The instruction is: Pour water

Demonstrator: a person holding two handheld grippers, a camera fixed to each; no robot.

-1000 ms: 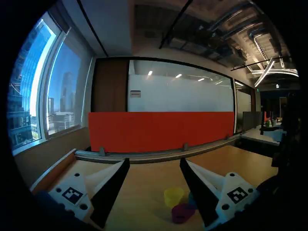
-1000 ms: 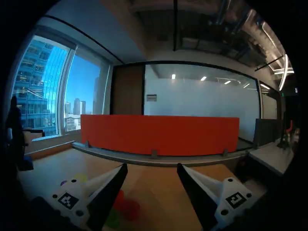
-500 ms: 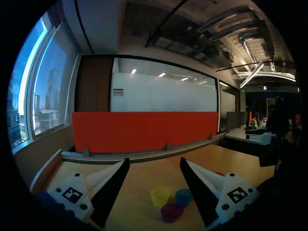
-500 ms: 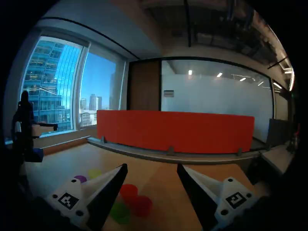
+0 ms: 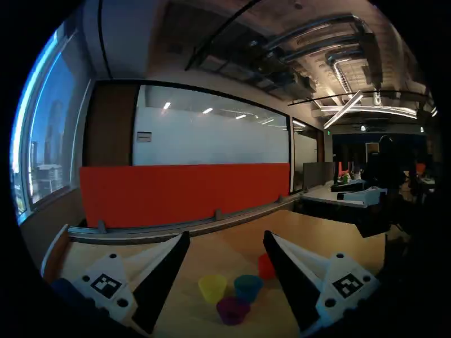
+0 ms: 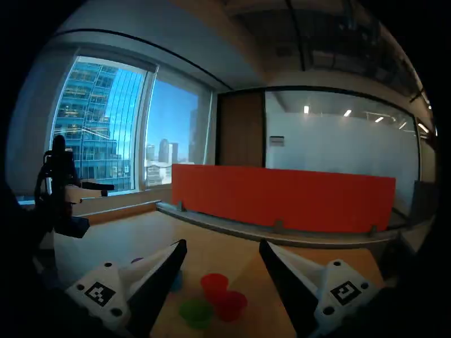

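- The left tongs (image 5: 225,234) are held wide open with nothing gripped, aimed roughly level across the wooden tabletop (image 5: 237,250).
- Same deal for the right tongs (image 6: 222,243): fingers spread wide, nothing pinched, pointed level over the tabletop.
- In the left gripper view, cups are seen on the tabletop low between the fingers. A purple cup (image 5: 233,310) is nearest, with a yellow cup (image 5: 213,287) and a teal cup (image 5: 248,286) just behind it. A red cup (image 5: 264,266) is partly hidden by the right-hand finger.
- A different bunch is caught in the right gripper view: a green cup (image 6: 195,311) nearest, a nearer red cup (image 6: 232,304) just beside it and a farther red cup (image 6: 214,283) behind. A blue cup (image 6: 176,280) peeks past the left-hand finger.
- Whether any cup has water in it can't be told.
- Farther off, the right tongs (image 5: 366,196) are spotted at the right edge of the left gripper view. The left tongs (image 6: 79,192) are spotted at the left edge of the right gripper view.
- An orange divider (image 5: 186,191) is seen along the tabletop's far edge in both views.
- Behind it, a frosted glass wall (image 5: 208,141) is seen in the left gripper view and big windows (image 6: 107,141) in the right one.
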